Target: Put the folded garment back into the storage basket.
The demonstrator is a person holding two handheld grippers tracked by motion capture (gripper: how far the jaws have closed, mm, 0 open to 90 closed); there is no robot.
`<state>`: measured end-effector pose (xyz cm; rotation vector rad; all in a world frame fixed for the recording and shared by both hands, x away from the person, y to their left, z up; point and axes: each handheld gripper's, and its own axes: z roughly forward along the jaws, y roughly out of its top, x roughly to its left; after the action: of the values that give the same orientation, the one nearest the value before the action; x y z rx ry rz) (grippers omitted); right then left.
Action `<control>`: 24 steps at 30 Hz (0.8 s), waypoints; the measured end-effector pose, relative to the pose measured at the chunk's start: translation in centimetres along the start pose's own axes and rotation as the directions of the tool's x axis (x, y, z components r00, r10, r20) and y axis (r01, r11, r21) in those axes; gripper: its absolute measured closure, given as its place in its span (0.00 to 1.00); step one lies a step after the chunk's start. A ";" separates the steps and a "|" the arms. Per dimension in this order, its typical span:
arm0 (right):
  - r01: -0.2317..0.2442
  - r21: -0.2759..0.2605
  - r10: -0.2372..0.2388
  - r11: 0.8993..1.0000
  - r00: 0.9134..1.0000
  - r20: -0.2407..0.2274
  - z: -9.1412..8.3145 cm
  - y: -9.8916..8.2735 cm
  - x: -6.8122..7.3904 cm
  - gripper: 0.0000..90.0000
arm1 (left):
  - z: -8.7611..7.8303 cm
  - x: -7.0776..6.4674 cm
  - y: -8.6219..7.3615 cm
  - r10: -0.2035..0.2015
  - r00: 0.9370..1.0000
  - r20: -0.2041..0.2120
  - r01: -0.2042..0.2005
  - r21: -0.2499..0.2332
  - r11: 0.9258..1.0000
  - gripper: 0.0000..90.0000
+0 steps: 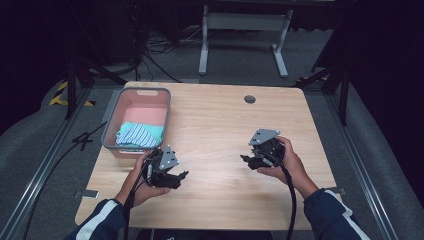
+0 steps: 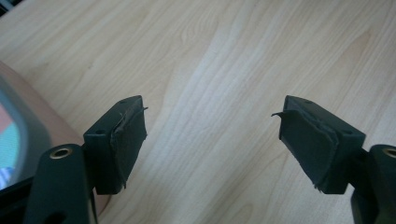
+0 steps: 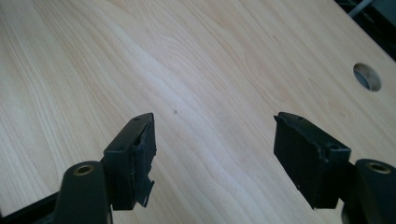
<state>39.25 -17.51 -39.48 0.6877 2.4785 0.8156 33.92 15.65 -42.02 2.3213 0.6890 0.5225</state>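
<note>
Two hand-held claws hover over a light wooden surface [image 1: 220, 125], each gripped by one of a person's hands, with dark blue sleeves striped in white entering from the bottom of the high view. The left claw [image 1: 181, 176] sits near the front left of the surface and points roughly toward the right, its jaws spread wide apart with nothing between them; in the left gripper view the left claw [image 2: 212, 140] shows two black padded jaws with worn, peeling pads and bare wood grain in the gap. The right claw [image 1: 245, 159] is held at the right of centre and points leftward toward the other, also wide open and empty; in the right gripper view the right claw [image 3: 215, 154] frames plain wood, with a round cable hole [image 3: 367, 76] in the surface farther off. A pink basket [image 1: 137, 120] with a grey rim rests at the left edge of the surface, its long axis running front to back, away from the person. Inside it, at the near end, lies a folded cloth [image 1: 139, 134] striped in blue and white with teal beside it. The basket lies just behind the left claw, close to but not touching it, and well apart from the right claw.
</note>
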 end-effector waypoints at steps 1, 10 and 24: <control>-0.007 0.003 0.007 1.000 1.000 0.001 0.0 -0.4 0.0 0.33 | 0.2 -0.1 -0.1 0.002 1.000 0.002 -0.002 0.007 1.000 0.25; -0.049 0.012 0.049 0.999 0.999 0.001 -0.2 -4.1 -0.2 0.33 | 1.6 -0.9 -1.3 0.034 0.999 0.043 -0.036 0.050 0.998 0.22; -0.159 0.015 0.159 0.987 0.987 0.004 -1.3 -11.8 -0.5 0.30 | 3.0 -1.9 -2.8 0.036 0.993 0.114 -0.043 0.059 0.997 0.20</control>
<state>35.20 -26.59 -45.93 0.9013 2.4539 0.8529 33.11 14.95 -46.44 2.4058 0.6148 0.3896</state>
